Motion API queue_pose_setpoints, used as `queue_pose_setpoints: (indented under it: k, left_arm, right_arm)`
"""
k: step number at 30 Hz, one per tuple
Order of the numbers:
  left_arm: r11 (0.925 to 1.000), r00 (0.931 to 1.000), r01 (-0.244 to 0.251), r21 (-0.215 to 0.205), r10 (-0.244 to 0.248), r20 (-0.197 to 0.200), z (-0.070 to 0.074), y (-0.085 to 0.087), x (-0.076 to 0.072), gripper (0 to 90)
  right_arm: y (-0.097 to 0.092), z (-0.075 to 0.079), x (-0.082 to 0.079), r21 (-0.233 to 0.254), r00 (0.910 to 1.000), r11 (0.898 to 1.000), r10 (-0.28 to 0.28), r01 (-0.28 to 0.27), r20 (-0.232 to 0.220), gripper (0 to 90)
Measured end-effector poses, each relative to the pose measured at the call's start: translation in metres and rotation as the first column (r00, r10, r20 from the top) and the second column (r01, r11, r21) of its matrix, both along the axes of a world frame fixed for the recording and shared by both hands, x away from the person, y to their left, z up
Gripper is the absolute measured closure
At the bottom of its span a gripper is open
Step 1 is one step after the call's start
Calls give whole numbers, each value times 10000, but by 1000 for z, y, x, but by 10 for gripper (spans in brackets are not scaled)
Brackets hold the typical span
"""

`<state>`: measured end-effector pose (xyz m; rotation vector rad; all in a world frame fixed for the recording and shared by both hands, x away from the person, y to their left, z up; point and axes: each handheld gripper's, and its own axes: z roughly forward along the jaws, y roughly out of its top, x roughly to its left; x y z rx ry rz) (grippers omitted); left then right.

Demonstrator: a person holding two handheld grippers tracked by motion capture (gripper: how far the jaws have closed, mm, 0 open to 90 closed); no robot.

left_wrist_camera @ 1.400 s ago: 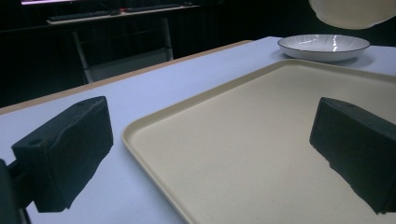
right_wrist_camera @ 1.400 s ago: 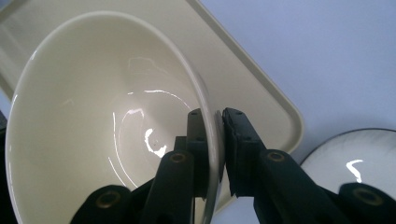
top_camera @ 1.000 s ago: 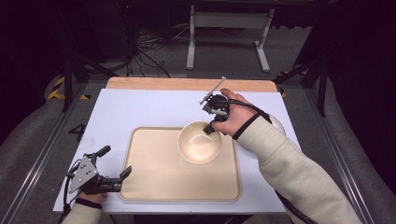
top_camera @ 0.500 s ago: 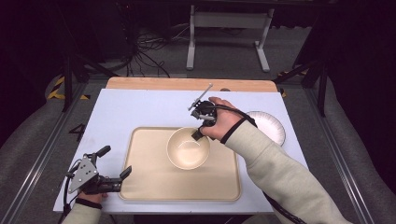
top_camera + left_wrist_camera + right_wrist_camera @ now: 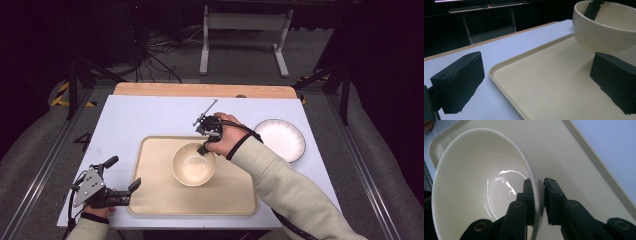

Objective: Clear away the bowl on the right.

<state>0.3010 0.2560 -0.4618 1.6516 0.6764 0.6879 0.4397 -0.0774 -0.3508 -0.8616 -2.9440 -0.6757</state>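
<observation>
A cream bowl is over the middle of the beige tray. My right gripper is shut on the bowl's far right rim, one jaw inside and one outside the wall. Whether the bowl's foot touches the tray I cannot tell. My left gripper stands open at the tray's near left corner, one jaw over the white table, the other over the tray, with nothing between them.
A white ribbed plate lies on the white table to the right of the tray. A wooden strip runs along the table's far edge. Beyond it are a dark floor, cables and a metal stand.
My right gripper has carried the bowl to the left and lower, toward the tray's middle. The left gripper has stayed where it was.
</observation>
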Motion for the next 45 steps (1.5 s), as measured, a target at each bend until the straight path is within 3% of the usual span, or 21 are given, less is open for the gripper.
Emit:
queue_pose_setpoints:
  k: [16,28,39,45]
  left_arm:
    - [10000,10000,21,34,-21,1,0,0,0,2]
    - [10000,10000,8,10,-8,-10,0,-1,0,2]
    - [10000,10000,10,1,-10,-8,0,-1,0,2]
    - [10000,10000,10,17,-10,-16,0,-1,0,2]
  right_arm:
    - [6,-26,8,-223,9995,9997,-88,81,-288,800]
    - [7,-37,11,-45,9981,9999,-164,162,-598,795]
    - [7,-39,14,-2,9991,10000,83,-83,-410,798]
    - [7,-43,15,-256,9997,9996,123,-128,-204,750]
